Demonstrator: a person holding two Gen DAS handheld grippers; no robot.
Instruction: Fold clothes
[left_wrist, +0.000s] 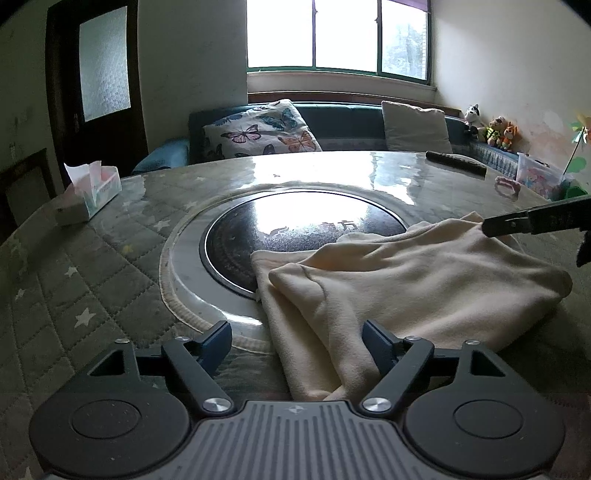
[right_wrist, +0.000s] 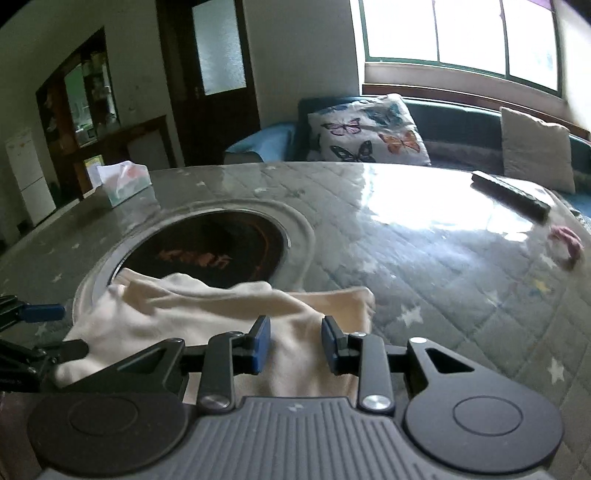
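Note:
A cream garment (left_wrist: 406, 280) lies folded over on the round table, partly covering the black cooktop disc (left_wrist: 295, 229). My left gripper (left_wrist: 297, 341) is open, its jaws wide apart over the garment's near left corner. My right gripper (right_wrist: 295, 345) is open with the cream garment (right_wrist: 207, 314) lying between and beyond its blue pads (right_wrist: 260, 345). In the left wrist view the right gripper's finger (left_wrist: 517, 223) reaches in from the right to the garment's far edge. In the right wrist view the left gripper's finger (right_wrist: 40, 312) shows at the left edge.
The table has a quilted star-print cover (left_wrist: 74, 295) under clear plastic. A tissue box (left_wrist: 92, 192) stands at the far left, a black remote (left_wrist: 456, 162) and a pink hair tie (left_wrist: 508, 184) at the far right. A sofa with a butterfly cushion (left_wrist: 258, 129) lies behind.

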